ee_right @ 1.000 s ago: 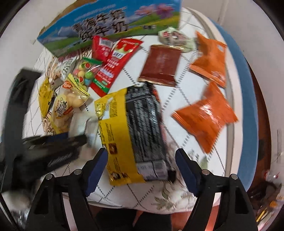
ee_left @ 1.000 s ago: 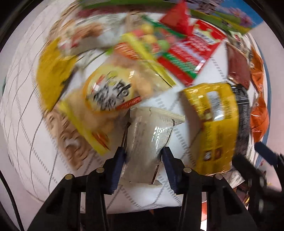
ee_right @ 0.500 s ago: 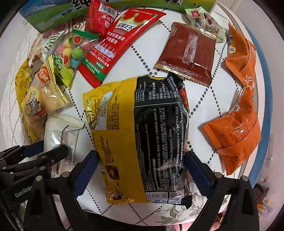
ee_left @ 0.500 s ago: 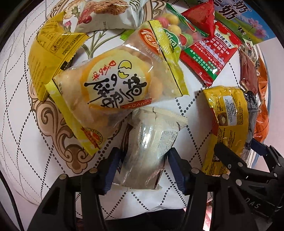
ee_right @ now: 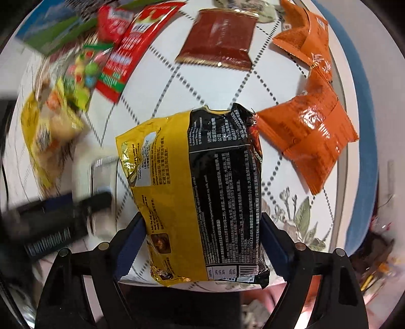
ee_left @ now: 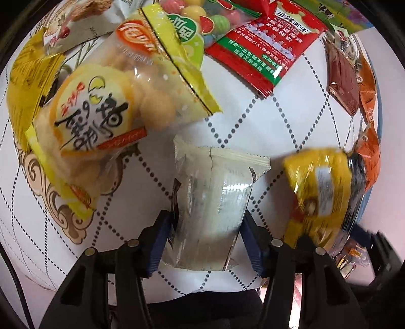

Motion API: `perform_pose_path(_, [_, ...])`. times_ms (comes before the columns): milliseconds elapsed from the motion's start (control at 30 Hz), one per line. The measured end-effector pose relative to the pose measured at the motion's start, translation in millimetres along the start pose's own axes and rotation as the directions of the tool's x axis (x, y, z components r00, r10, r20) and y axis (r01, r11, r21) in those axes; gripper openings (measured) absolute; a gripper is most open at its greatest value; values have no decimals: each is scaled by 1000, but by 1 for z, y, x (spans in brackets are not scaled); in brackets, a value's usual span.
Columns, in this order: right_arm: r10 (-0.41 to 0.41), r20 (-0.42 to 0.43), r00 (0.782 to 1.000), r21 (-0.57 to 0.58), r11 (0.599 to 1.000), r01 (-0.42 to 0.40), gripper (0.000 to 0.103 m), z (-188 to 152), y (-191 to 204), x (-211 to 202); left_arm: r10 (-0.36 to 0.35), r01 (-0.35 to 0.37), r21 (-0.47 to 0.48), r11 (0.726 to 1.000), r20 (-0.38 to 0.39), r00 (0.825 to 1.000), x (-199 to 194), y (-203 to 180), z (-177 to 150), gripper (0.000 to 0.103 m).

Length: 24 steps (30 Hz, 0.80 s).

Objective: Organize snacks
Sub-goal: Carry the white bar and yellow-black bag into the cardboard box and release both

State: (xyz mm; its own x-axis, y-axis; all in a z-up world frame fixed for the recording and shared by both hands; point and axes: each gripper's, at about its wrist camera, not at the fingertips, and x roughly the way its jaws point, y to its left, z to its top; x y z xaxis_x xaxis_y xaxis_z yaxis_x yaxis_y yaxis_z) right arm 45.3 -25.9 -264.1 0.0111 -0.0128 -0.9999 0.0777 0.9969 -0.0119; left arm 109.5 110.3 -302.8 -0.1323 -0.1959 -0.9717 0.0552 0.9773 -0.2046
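A silver snack packet (ee_left: 212, 197) lies flat on the white diamond-pattern tablecloth (ee_left: 253, 131). My left gripper (ee_left: 206, 225) straddles its near end. The jaws are closing slightly and the blue pads (ee_left: 162, 230) rest at its two sides without squeezing it. To its right lies a yellow-and-black noodle bag (ee_right: 202, 177), blurred in the left wrist view (ee_left: 321, 192). My right gripper (ee_right: 202, 222) points straight down over the bag. Its jaws are closing, with both pads against the bag's long edges. The bag's near end hangs past the table edge.
A yellow egg-cake bag (ee_left: 101, 121), a candy bag (ee_left: 202, 22) and a red packet (ee_left: 265, 48) lie beyond the silver packet. A brown packet (ee_right: 217, 43) and two orange packets (ee_right: 311, 134) lie near the blue table rim (ee_right: 364, 126). A blue-green carton (ee_right: 50, 33) stands at the back.
The left gripper slid across with the silver packet, then its jaws widened. The right gripper came down over the noodle bag and its pads closed in on the bag's edges.
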Motion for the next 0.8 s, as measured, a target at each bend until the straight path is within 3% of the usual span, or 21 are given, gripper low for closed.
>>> perform_pose_path(233, [-68, 8, 998, -16, 998, 68, 96, -20, 21, 24, 39, -41, 27, 999, 46, 998, -7, 13, -6, 50])
perform_pose_path(400, [-77, 45, 996, 46, 996, 75, 90, -23, 21, 40, 47, -49, 36, 998, 54, 997, 1, 15, -13, 49])
perform_pose_path(533, [-27, 80, 996, 98, 995, 19, 88, -30, -2, 31, 70, -72, 19, 997, 105, 992, -27, 34, -40, 45])
perform_pose_path(600, [0, 91, 996, 115, 993, -11, 87, -31, -13, 26, 54, -57, 16, 998, 117, 992, -41, 43, -48, 45])
perform_pose_path(633, [20, 96, 995, 123, 992, -32, 87, -35, -17, 22, 51, -53, 15, 998, 123, 991, -39, 37, -29, 45])
perform_pose_path(800, [128, 133, 983, 108, 984, -143, 87, -45, -36, -7, 5, -7, 12, 1000, 164, 986, -88, 42, -59, 44])
